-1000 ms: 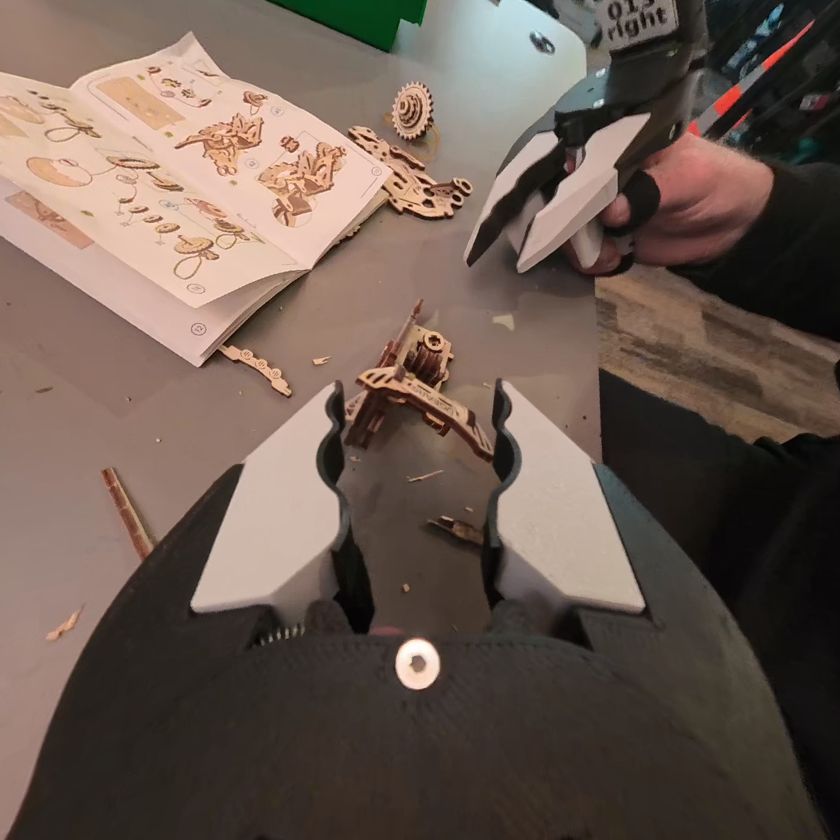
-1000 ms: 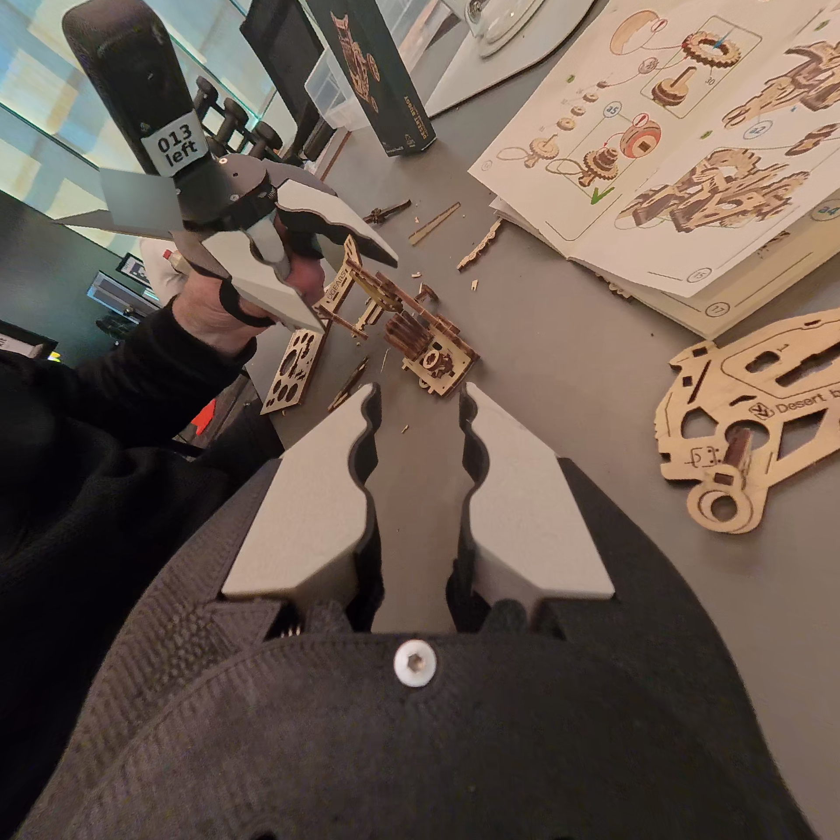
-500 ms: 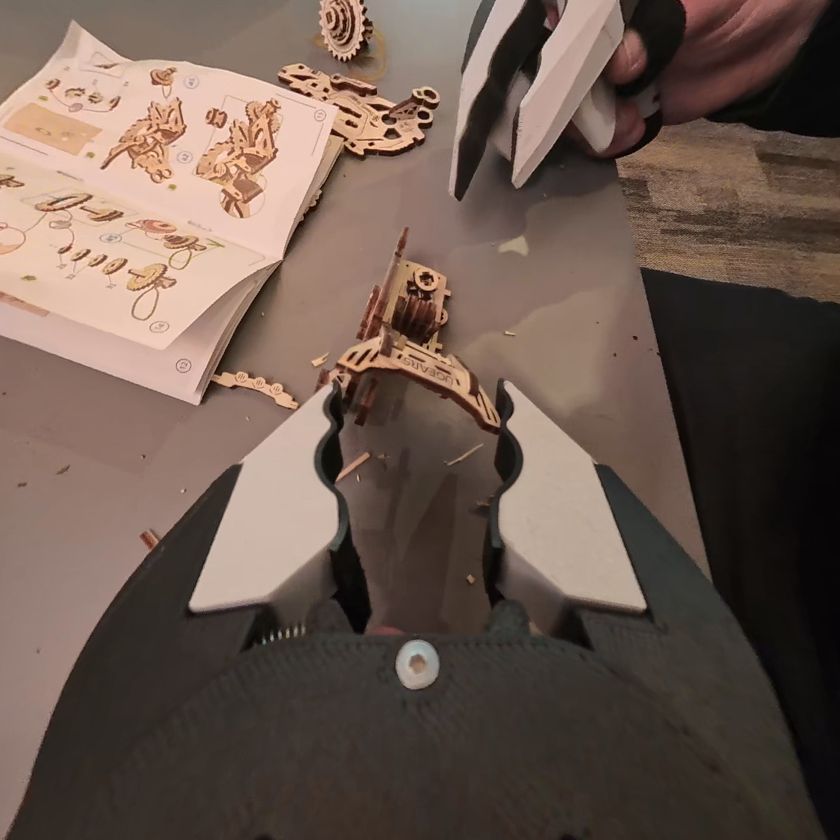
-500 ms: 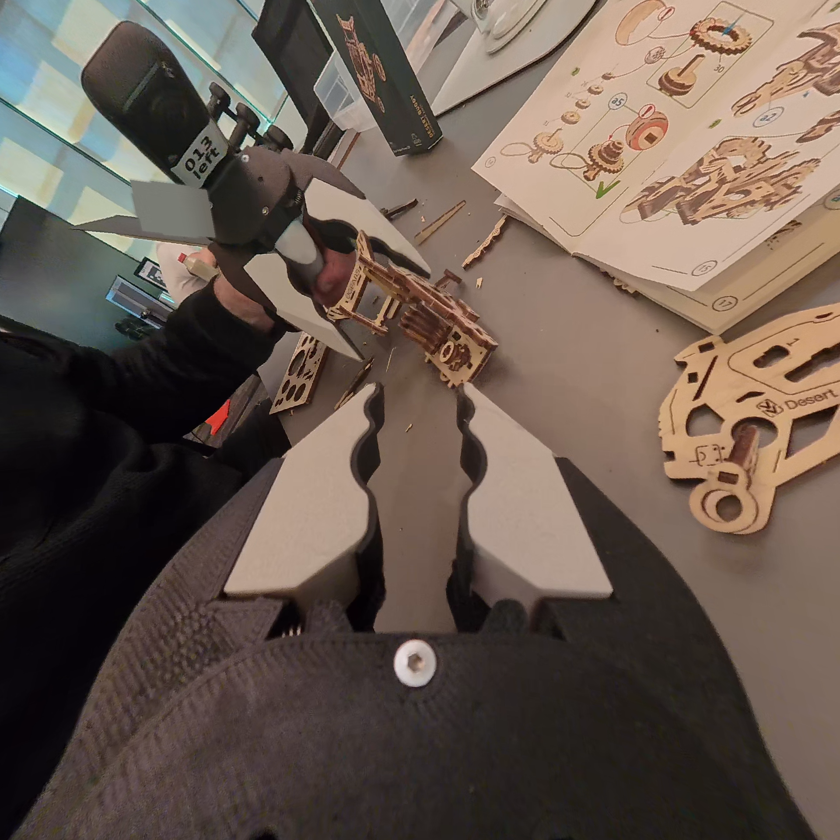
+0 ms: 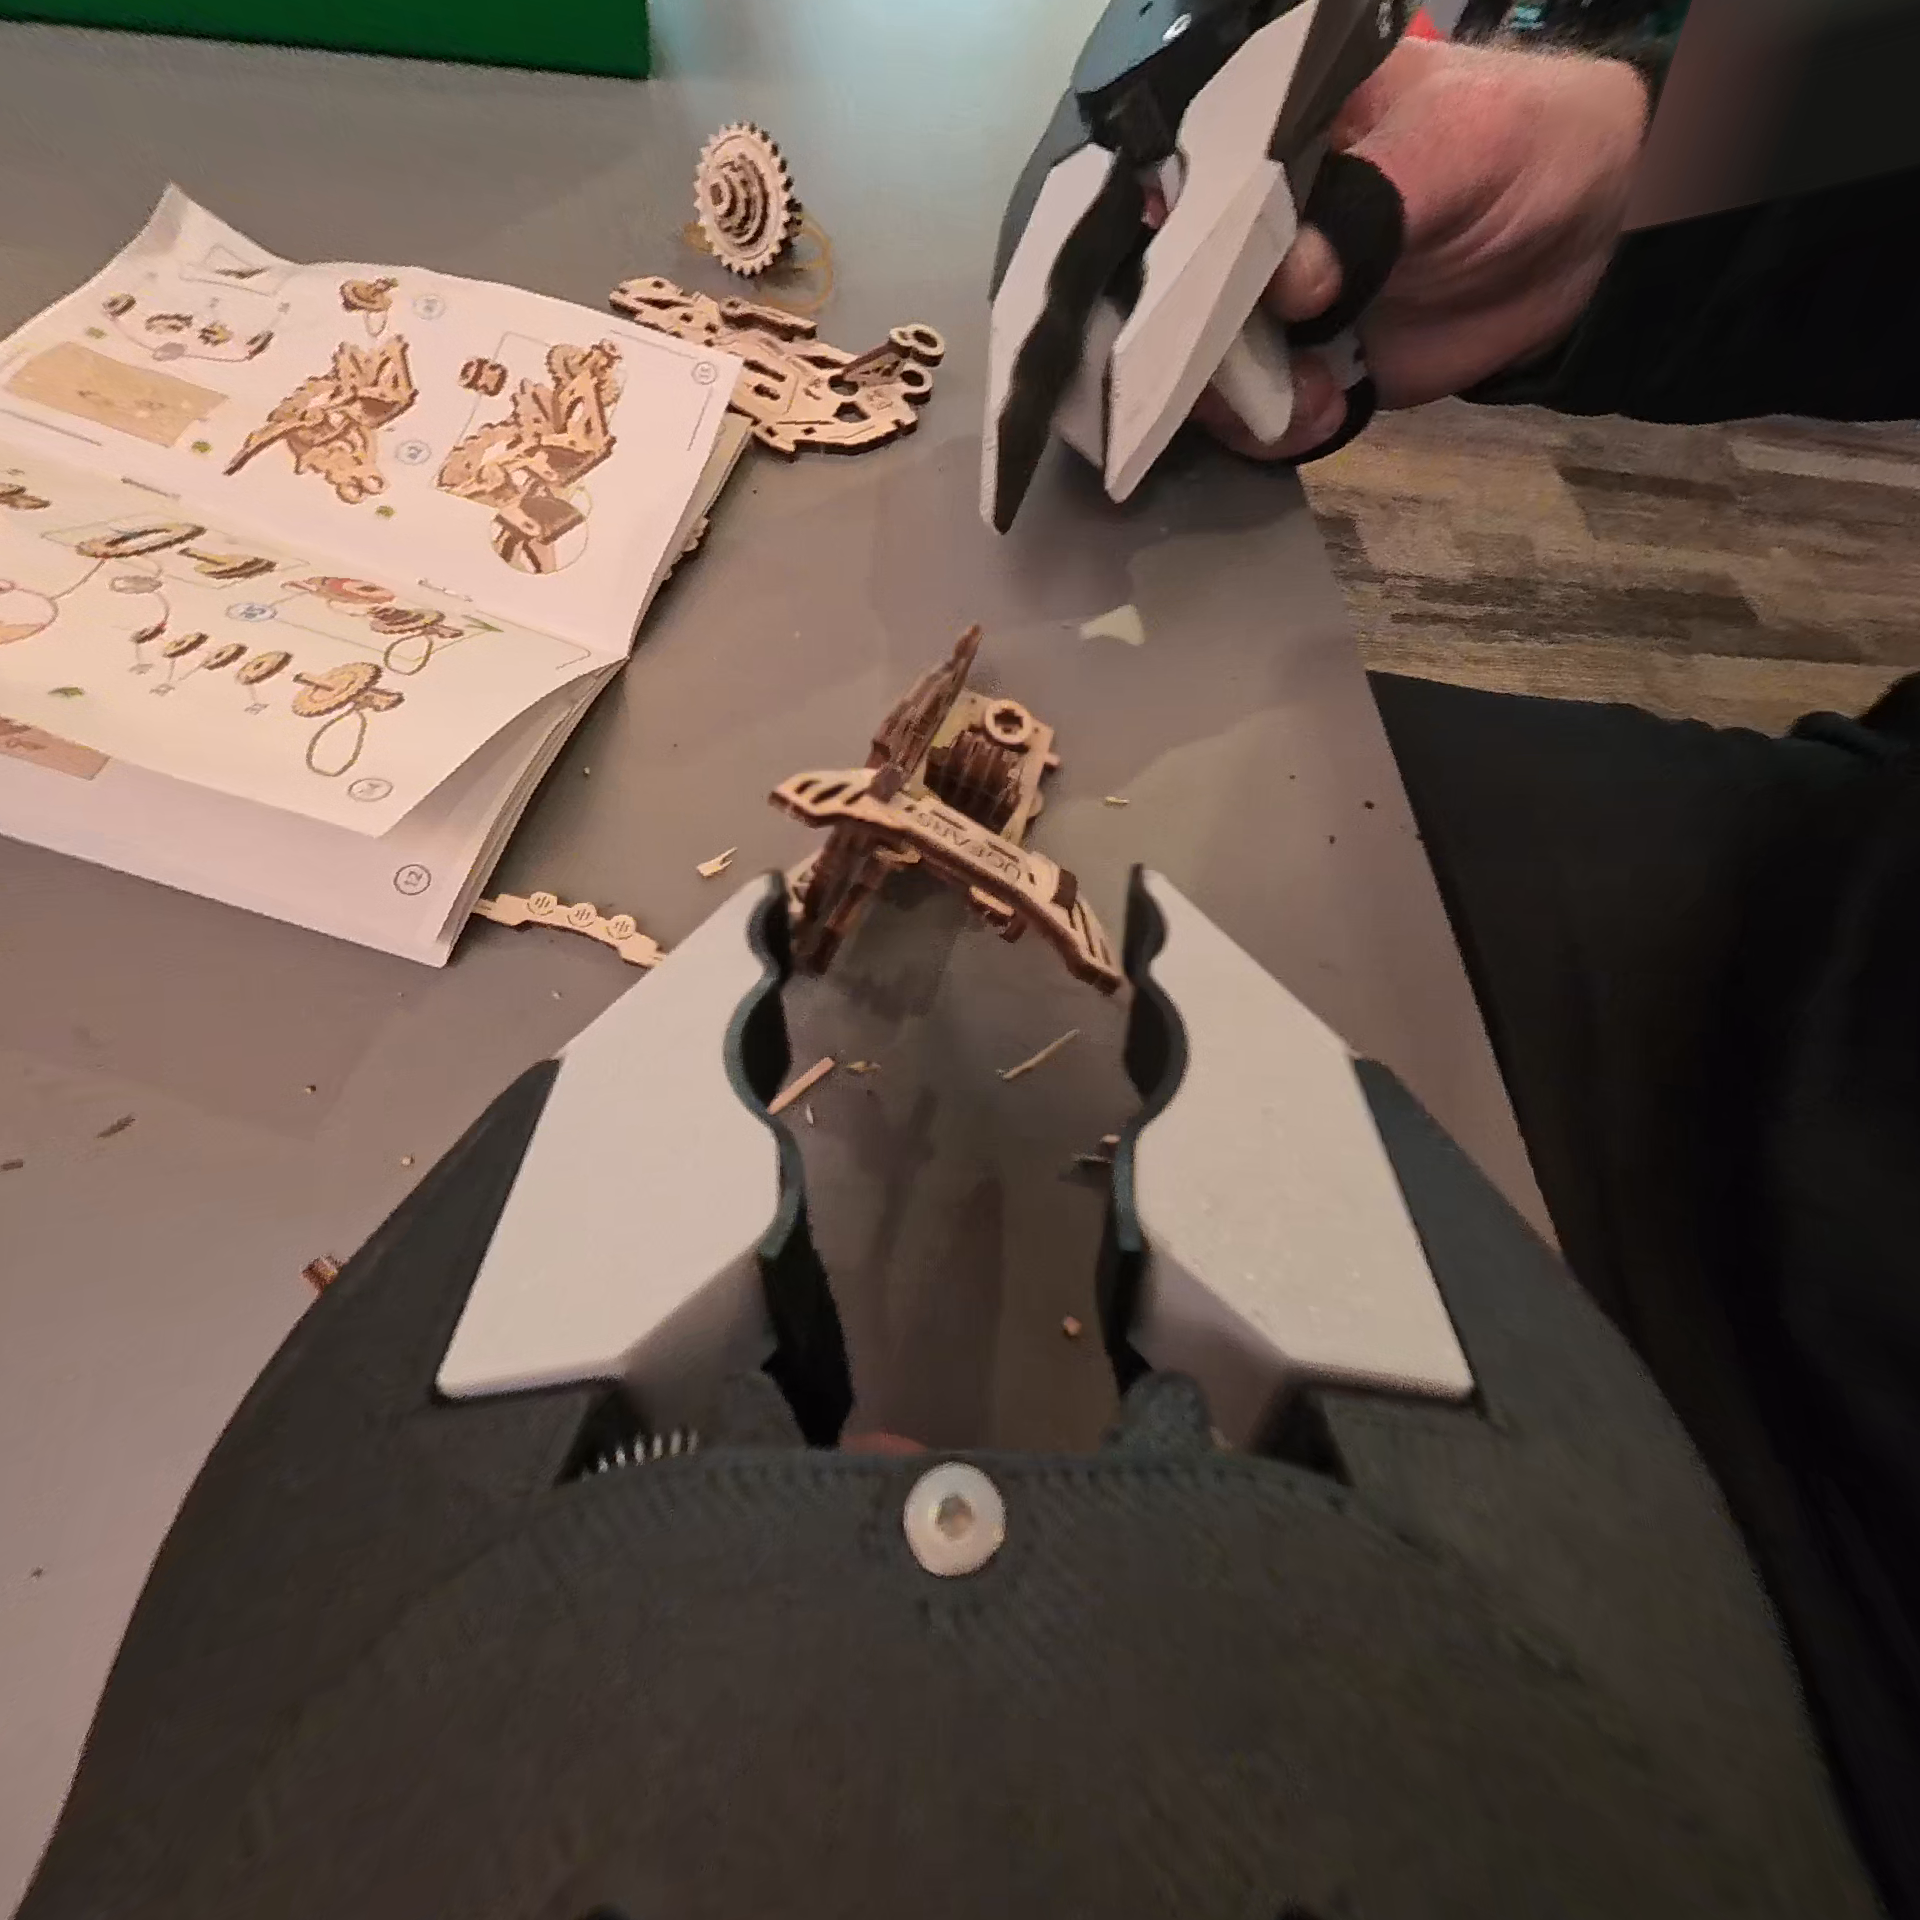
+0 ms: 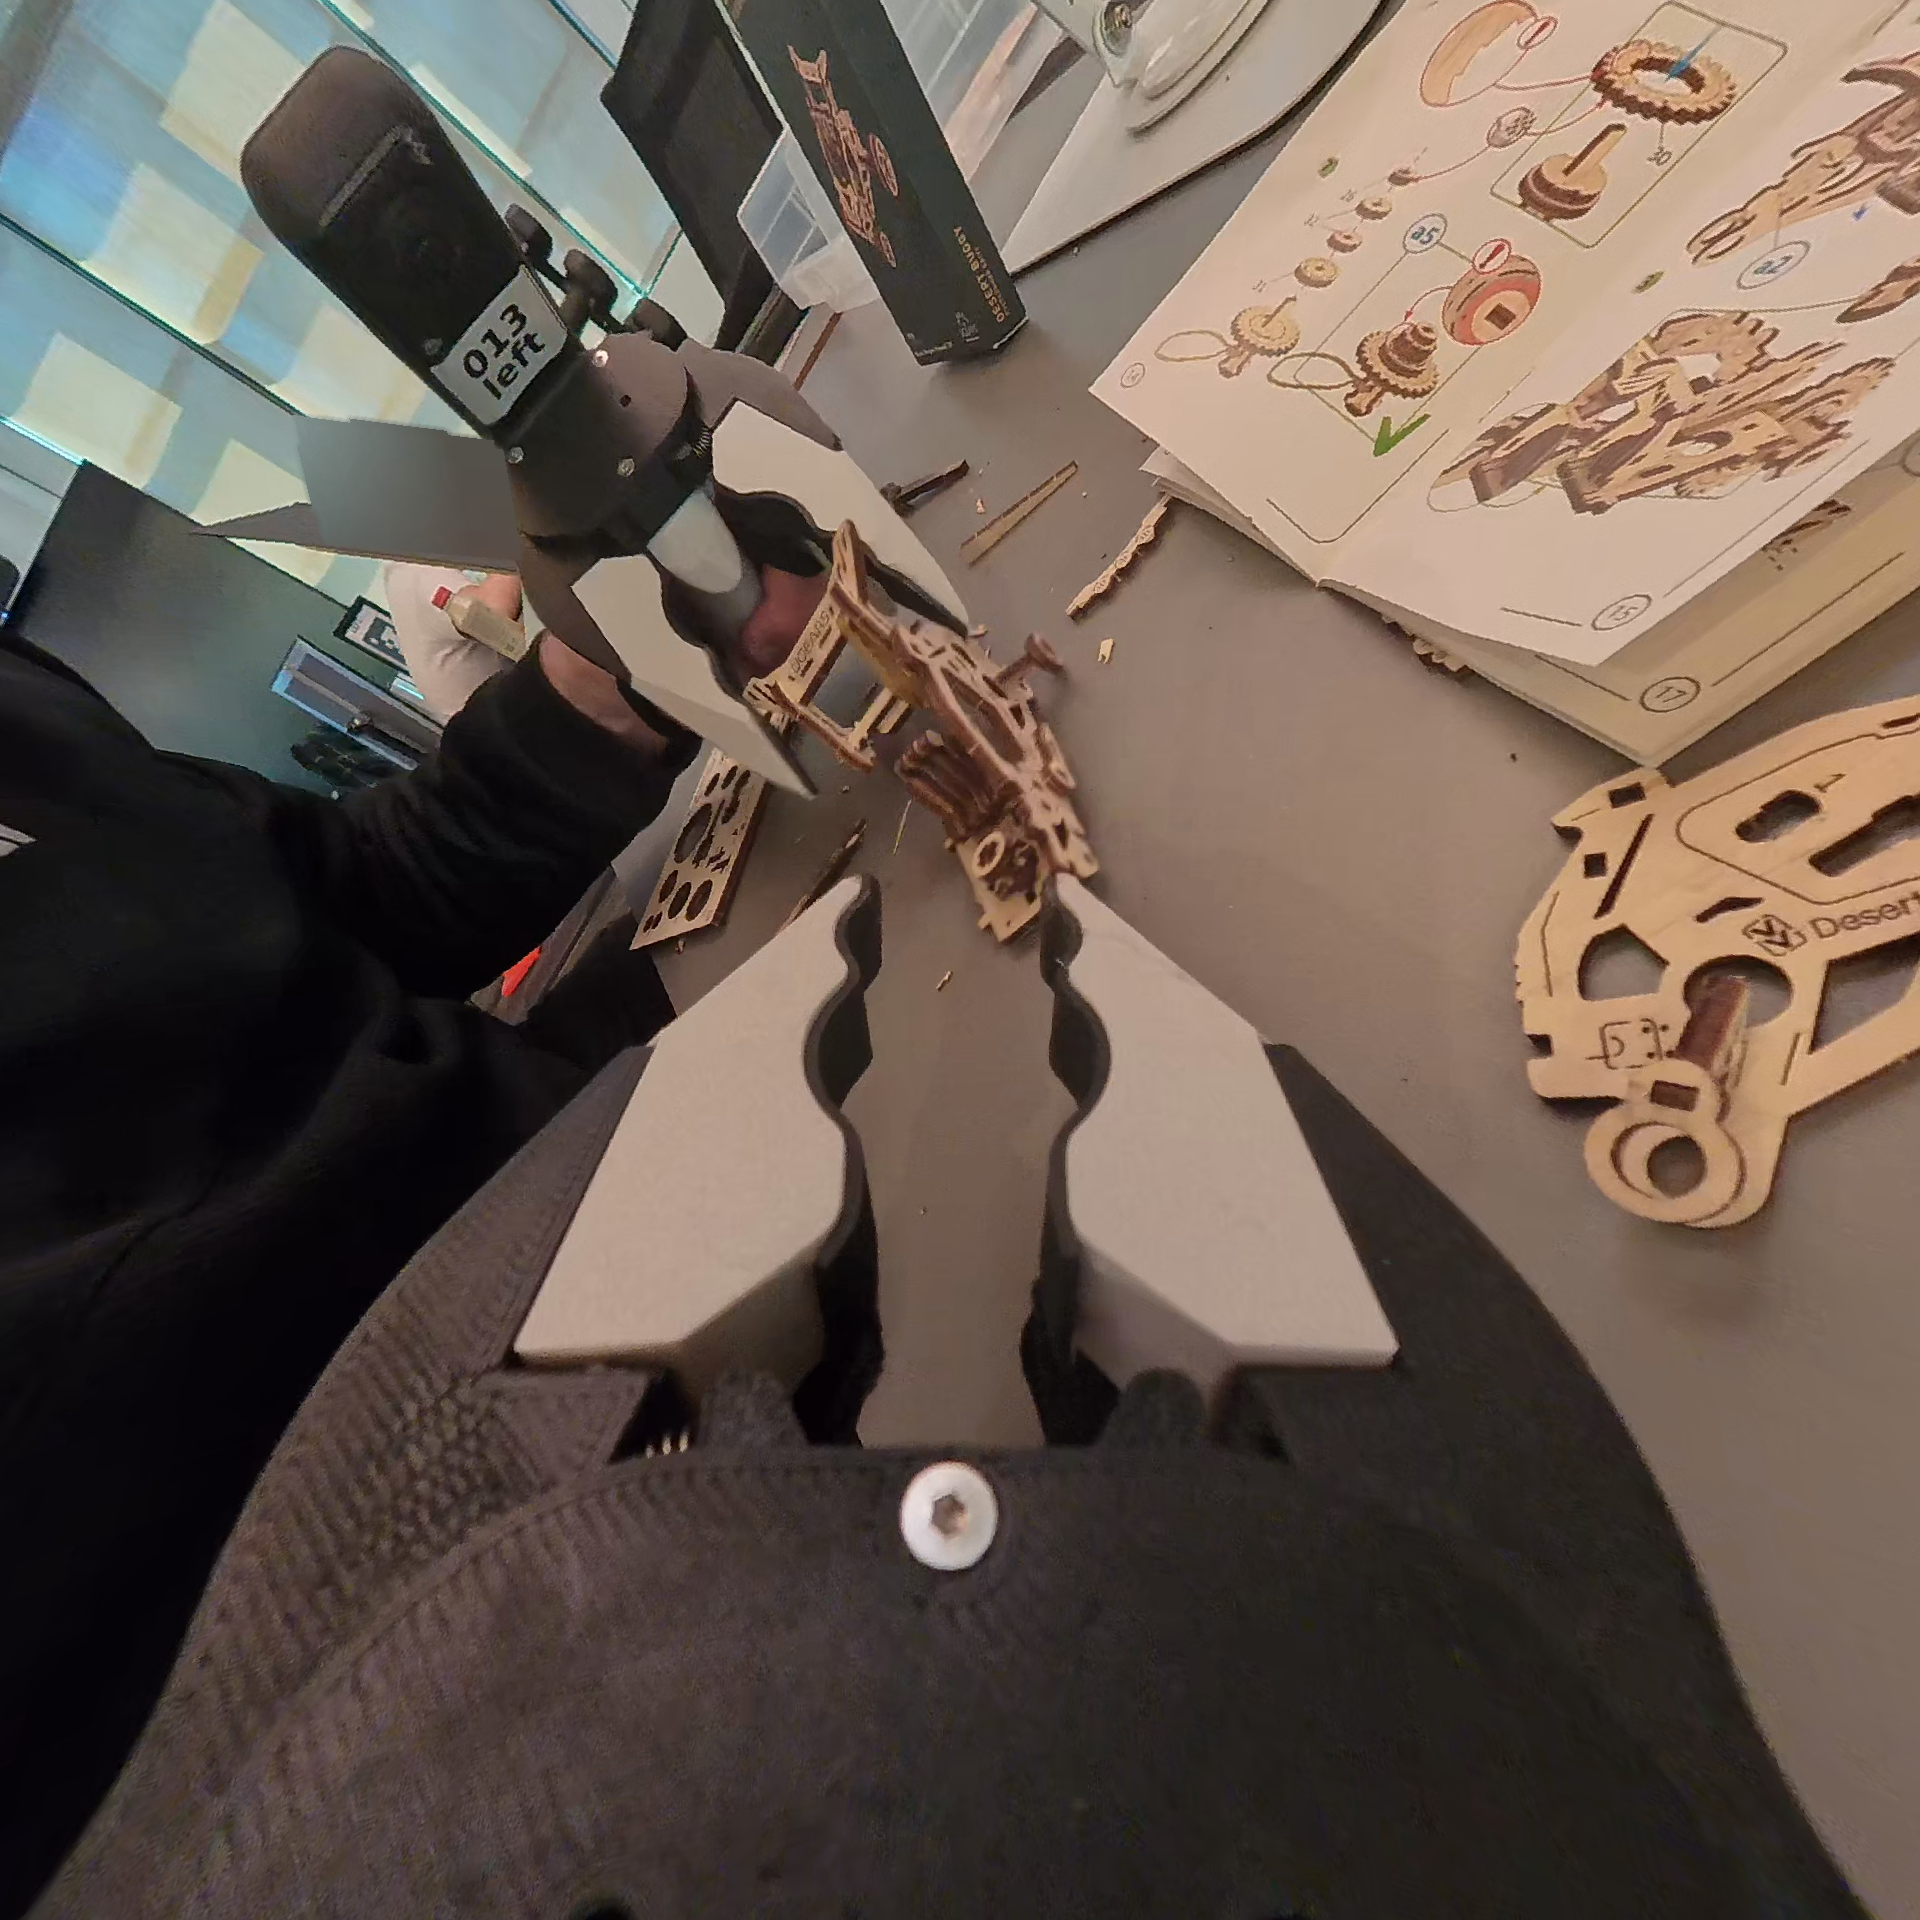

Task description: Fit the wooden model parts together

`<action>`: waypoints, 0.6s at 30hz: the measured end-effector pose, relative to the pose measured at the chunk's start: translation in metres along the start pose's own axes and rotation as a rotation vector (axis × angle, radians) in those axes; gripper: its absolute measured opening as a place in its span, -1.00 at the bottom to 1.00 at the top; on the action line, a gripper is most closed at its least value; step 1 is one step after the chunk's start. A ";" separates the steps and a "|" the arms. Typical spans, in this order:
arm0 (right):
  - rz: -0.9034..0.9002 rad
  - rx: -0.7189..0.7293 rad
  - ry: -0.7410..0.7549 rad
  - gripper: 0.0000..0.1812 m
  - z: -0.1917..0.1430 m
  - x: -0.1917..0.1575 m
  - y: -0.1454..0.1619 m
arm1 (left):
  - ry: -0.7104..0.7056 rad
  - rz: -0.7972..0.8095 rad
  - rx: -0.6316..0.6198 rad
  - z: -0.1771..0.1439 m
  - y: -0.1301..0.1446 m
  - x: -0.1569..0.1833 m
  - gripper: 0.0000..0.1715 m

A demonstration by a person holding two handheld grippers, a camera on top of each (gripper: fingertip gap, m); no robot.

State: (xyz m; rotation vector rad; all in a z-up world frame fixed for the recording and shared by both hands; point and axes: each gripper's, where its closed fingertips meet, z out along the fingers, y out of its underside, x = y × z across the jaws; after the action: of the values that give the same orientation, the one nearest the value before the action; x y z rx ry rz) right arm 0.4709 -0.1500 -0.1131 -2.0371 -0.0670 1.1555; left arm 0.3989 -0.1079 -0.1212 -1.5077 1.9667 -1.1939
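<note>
A half-built wooden model [image 5: 935, 821] lies on the grey table [image 5: 312, 1091]: an open frame joined to a gear block. My left gripper [image 5: 956, 914] is open, with its fingertips on either side of the frame end; I cannot tell whether they touch it. In the right wrist view the frame [image 6: 831, 665] sits between the left gripper's fingers [image 6: 717, 686]. My right gripper [image 6: 961, 904] is open with a narrow gap and empty, its tips just short of the gear block [image 6: 997, 821]. It also shows in the left wrist view [image 5: 1065, 499], raised beyond the model.
An open instruction booklet [image 5: 312, 540] lies to the left. Beyond it are a wooden gear wheel [image 5: 743, 203] and a flat car-body panel [image 6: 1714, 987]. A small notched strip [image 5: 571, 920], splinters, a punched wooden sheet [image 6: 696, 852] and a black box [image 6: 883, 177] are nearby. The table edge [image 5: 1382, 831] is close on the right. About 9 centimeters separates my left fingertips from my right.
My left gripper has moved forward, so its open fingers now flank the model's frame. My right gripper has come closer to the gear block. Both gaps look unchanged.
</note>
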 end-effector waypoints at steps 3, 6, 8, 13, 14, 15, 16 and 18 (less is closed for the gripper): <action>0.005 -0.008 -0.002 -0.70 0.001 0.000 0.001 | 0.044 0.023 0.011 -0.007 -0.004 0.005 -0.07; 0.002 -0.010 -0.004 -0.71 0.001 0.000 0.001 | 0.044 0.063 -0.004 -0.010 -0.004 0.002 0.03; 0.001 -0.007 -0.004 -0.71 0.001 0.000 0.001 | 0.029 0.087 -0.006 -0.011 -0.005 -0.003 0.07; 0.006 -0.013 -0.007 -0.72 0.002 0.000 0.002 | 0.058 0.159 -0.059 0.004 -0.001 -0.008 0.05; 0.007 -0.013 -0.007 -0.72 0.002 0.000 0.002 | 0.064 0.181 -0.079 0.008 0.002 -0.007 0.03; 0.007 -0.013 -0.008 -0.72 0.002 0.000 0.002 | 0.073 0.203 -0.087 0.010 0.003 -0.006 -0.02; 0.008 -0.013 -0.009 -0.73 0.002 0.000 0.002 | 0.089 0.221 -0.084 0.012 0.003 -0.004 -0.07; 0.009 -0.015 -0.010 -0.73 0.002 0.000 0.002 | 0.116 0.240 -0.072 0.012 0.003 -0.001 -0.25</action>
State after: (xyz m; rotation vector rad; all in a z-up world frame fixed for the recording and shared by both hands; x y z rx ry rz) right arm 0.4689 -0.1503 -0.1147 -2.0467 -0.0720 1.1739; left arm 0.4064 -0.1119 -0.1301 -1.2159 2.2151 -1.1410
